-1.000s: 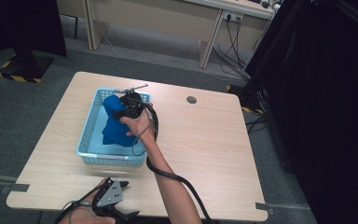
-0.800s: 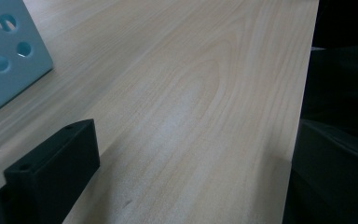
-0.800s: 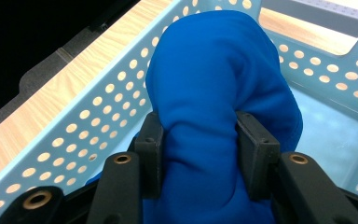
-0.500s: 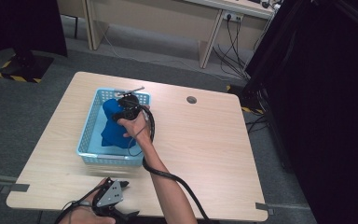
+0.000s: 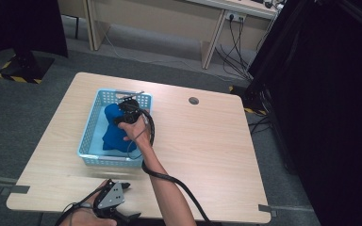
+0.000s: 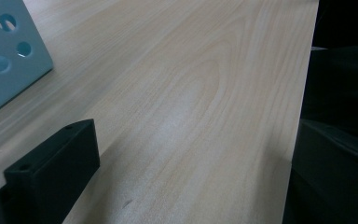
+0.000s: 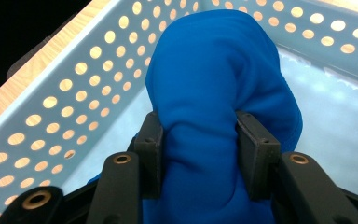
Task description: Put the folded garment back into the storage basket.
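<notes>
The right gripper (image 7: 198, 154) has its jaws clenched on a fold of one soft, smooth blue cloth (image 7: 219, 98), bunched into a rounded hump inside one pale blue plastic basket (image 5: 90, 136) with round-holed walls. The basket sits on the pale wood-grain bench (image 5: 207, 141). The left gripper (image 5: 111, 200) rests at the bench's near edge; whether its jaws are released cannot be told.

Right gripper (image 7: 198, 154) fingers clamped; left gripper (image 5: 115, 207) low, near edge.
</notes>
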`<state>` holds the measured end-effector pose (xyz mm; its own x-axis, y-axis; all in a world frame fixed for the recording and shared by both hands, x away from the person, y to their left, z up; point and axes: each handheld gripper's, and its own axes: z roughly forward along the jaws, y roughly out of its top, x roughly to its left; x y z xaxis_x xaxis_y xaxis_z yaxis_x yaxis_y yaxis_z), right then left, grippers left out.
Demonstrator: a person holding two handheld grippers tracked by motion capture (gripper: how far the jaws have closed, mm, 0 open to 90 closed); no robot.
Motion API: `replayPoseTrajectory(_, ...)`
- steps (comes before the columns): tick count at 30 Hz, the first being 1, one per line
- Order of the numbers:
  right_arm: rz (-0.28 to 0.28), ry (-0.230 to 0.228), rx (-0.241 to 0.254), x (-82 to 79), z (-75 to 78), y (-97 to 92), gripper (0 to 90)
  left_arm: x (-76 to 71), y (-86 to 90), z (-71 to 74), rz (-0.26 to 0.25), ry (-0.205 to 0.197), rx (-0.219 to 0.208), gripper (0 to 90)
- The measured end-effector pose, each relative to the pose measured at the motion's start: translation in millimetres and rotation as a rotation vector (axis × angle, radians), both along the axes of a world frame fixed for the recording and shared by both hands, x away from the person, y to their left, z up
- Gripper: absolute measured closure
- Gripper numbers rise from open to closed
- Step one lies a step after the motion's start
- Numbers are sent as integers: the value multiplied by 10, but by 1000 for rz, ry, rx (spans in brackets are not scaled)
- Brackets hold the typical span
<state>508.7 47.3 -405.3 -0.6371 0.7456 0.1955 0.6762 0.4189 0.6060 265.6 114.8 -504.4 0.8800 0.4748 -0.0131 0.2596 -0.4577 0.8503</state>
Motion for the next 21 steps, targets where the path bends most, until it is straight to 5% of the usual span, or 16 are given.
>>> replayPoseTrajectory(21, -16, 22, -23, 25, -163, 27, 548, -1, -1, 0, 0, -1, 0, 0)
